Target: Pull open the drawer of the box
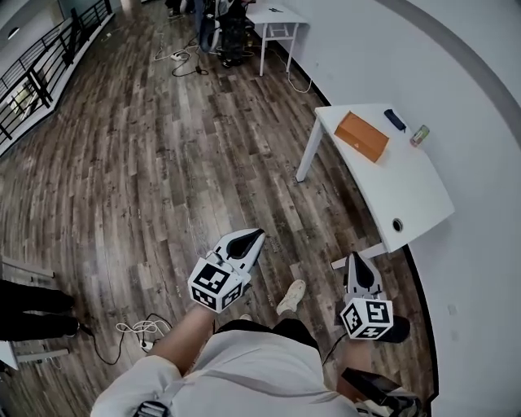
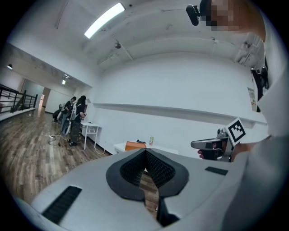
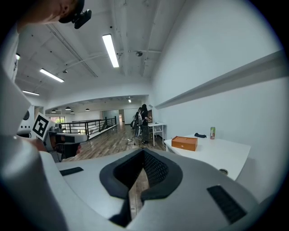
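An orange box (image 1: 361, 136) lies on a white table (image 1: 407, 195) by the wall, far ahead of both grippers. It also shows as the small orange box (image 3: 184, 143) in the right gripper view and the box (image 2: 135, 145) in the left gripper view. My left gripper (image 1: 257, 234) is held at waist height over the wooden floor, jaws shut, nothing in them. My right gripper (image 1: 356, 259) hangs near the table's near end, jaws shut and empty. No drawer face can be made out from here.
On the table beside the box lie a dark object (image 1: 395, 120) and a small green can (image 1: 419, 135). A second small white table (image 1: 277, 20) and people stand at the room's far end. Cables (image 1: 134, 330) lie on the floor at lower left. A railing (image 1: 49, 57) runs along the left.
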`<action>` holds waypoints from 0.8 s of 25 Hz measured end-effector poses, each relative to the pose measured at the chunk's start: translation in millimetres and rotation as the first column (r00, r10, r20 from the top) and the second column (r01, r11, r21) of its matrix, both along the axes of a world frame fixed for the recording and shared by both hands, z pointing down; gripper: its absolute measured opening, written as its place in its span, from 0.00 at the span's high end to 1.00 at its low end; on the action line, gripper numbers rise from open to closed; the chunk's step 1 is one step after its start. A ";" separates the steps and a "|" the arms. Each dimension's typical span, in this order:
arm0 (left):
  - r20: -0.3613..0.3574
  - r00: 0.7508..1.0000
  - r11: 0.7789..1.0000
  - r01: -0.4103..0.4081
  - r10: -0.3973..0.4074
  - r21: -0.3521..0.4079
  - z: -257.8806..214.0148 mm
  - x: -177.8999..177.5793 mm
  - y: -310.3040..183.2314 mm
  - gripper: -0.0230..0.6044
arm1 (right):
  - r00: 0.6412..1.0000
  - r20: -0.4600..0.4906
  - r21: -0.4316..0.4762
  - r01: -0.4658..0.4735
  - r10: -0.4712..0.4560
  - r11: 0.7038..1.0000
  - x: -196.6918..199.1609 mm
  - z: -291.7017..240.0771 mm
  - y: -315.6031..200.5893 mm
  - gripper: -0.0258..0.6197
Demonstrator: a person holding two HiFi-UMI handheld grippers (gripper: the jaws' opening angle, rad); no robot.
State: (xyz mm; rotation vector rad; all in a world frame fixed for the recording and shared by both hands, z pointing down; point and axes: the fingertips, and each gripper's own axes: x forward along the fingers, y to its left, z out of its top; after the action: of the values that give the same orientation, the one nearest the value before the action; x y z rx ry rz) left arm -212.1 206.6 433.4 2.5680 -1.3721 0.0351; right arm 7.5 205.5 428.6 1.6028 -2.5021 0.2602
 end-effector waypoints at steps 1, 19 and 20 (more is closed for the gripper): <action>0.006 1.000 1.000 0.002 -0.002 -0.002 1.7 1.0 -7.2 0.95 | 1.000 0.007 0.003 0.002 -0.002 1.000 1.4 0.2 -10.6 0.96; 0.060 0.997 0.998 0.057 -0.057 0.003 -16.1 130.0 -211.8 0.95 | 0.994 0.103 0.000 0.034 -0.034 0.999 130.2 5.6 -227.0 0.96; 0.065 0.997 0.999 0.050 -0.050 0.002 -17.7 139.0 -221.5 0.95 | 0.994 0.109 -0.002 0.031 -0.030 1.000 138.1 5.8 -235.2 0.96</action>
State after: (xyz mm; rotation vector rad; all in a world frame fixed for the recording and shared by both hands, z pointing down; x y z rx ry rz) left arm -73.1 -14.9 415.7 2.5529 -1.4596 0.1107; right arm 145.5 -29.7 434.4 1.5885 -2.6025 0.3567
